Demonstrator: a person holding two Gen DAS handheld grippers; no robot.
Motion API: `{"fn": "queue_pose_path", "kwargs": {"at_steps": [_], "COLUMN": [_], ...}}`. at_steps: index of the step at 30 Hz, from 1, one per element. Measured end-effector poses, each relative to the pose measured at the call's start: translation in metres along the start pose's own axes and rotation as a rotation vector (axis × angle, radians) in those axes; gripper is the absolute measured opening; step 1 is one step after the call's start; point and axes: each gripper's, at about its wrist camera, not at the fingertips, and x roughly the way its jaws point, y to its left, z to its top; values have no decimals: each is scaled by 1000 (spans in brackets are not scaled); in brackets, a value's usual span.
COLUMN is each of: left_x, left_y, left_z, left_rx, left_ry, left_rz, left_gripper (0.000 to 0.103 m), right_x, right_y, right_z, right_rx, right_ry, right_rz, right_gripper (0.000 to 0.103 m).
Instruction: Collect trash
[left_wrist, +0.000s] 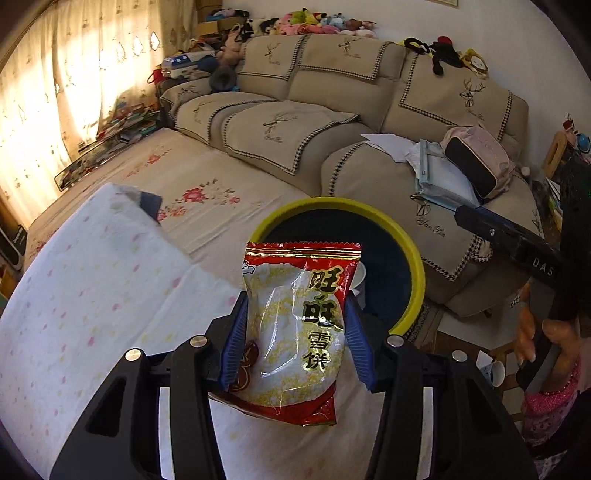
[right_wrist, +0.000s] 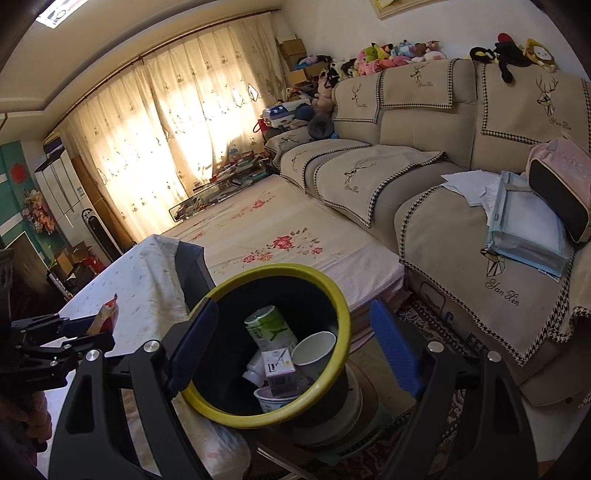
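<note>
My left gripper (left_wrist: 295, 332) is shut on a red and white snack packet (left_wrist: 295, 325) and holds it upright above the table, just short of the yellow-rimmed black bin (left_wrist: 415, 258). In the right wrist view the bin (right_wrist: 340, 295) sits between my open right gripper's (right_wrist: 295, 332) blue fingers; it holds a green can (right_wrist: 271, 328), a white cup (right_wrist: 314, 349), a small carton (right_wrist: 279, 365) and a pot lid. The left gripper with the packet (right_wrist: 107, 314) shows at the left there.
A table with a white dotted cloth (left_wrist: 92, 295) lies under the left gripper. A beige sofa (left_wrist: 295, 110) with papers and a pink bag (left_wrist: 480, 162) stands behind. A floral-covered bed (right_wrist: 277, 236) lies past the bin. A mug (left_wrist: 493, 373) sits low at right.
</note>
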Motion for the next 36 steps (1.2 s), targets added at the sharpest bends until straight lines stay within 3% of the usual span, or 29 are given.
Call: {"fn": "queue_pose_path", "kwargs": {"at_steps": [8,11,15,19,22,27,31,36], "left_x": [82,104,131,133,112,29,-49,-139], "left_y": [-25,-28,-27,-18,-13,-7,0,19], "left_z": [45,52,55,43,30,-10,-55,-128], "left_rx": [-10,-17,-55,-110,-142,-202,-269,-442], "left_ry": [92,116,162,190,157,-6,-134,-240], "left_rz": [-48,-21,13,27,49,141,279,453], "left_gripper": [52,59,78,80,85,96,98,98], "right_x": [6,7,8,3,-4,-17,-30,-50], "right_y": [-26,-32,-33,-27,-18,12,46,86], "right_z": [0,1,2,3,1,-8,-19,-32], "right_rx": [49,60,62,46,28,-39,-127,-234], "right_ry": [13,16,24,30,31,44,55,43], "right_rz": [-16,-20,-21,-12,5,59,117,172], "right_gripper": [80,80,80,81,82,85,87,91]}}
